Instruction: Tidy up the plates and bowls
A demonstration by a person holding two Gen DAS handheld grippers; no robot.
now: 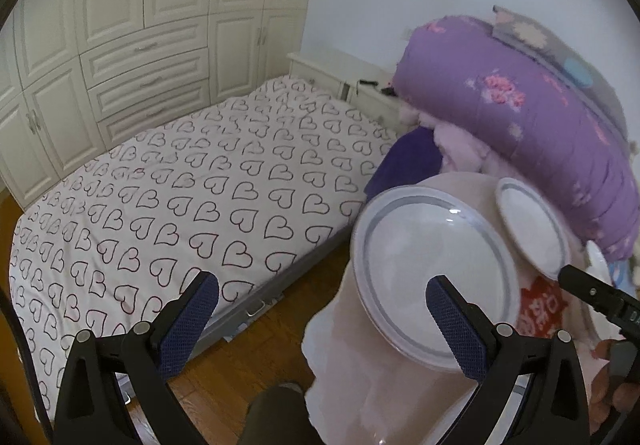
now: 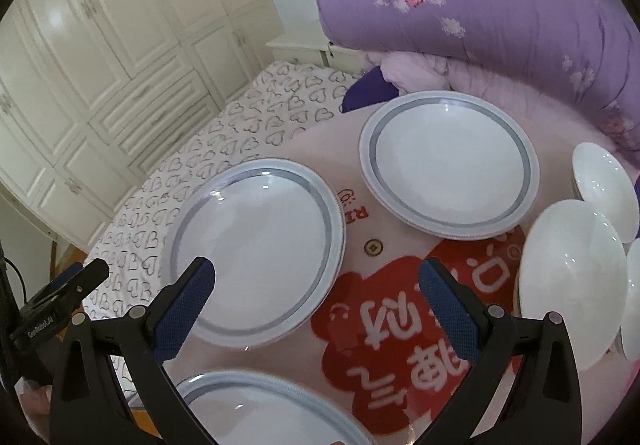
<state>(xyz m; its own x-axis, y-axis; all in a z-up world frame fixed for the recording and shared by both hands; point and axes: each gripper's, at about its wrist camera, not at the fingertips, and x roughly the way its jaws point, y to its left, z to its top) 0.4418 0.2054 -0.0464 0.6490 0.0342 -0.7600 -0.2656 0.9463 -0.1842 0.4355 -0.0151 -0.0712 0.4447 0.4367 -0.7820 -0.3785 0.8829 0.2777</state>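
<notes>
**Both grippers empty above the spread-out dishes**

The right gripper (image 2: 316, 285) hangs with its jaws wide apart and nothing between them, over a counter (image 2: 360, 265) covered by a pink cloth with a red print. Three grey-rimmed plates lie separately on it: the middle plate (image 2: 256, 249) just ahead of the left finger, the far plate (image 2: 448, 165) beyond it near the folded purple quilt (image 2: 480, 13), and the near plate (image 2: 260, 409) partly under the gripper at the bottom edge. On the right side stand white bowls: a large bowl (image 2: 572, 289) close to the right finger, a small bowl (image 2: 604, 189) behind it, and the edge of another at the frame's border.

The left gripper (image 1: 320, 309) is also spread wide and empty. It is off the counter's edge, towards the bed (image 1: 180, 185), with its right finger in front of one grey-rimmed plate (image 1: 432, 269); whether it touches the plate I cannot tell.

Judging by the layout, sorting has hardly begun: no plates are stacked, and the bowls seem unnested. The step in hand looks like an approach to the first plate. The next move likely calls for lowering one finger under a plate's rim and closing on the rim, then carrying it level onto another plate. The glazed rim could slip in the pads.
</notes>
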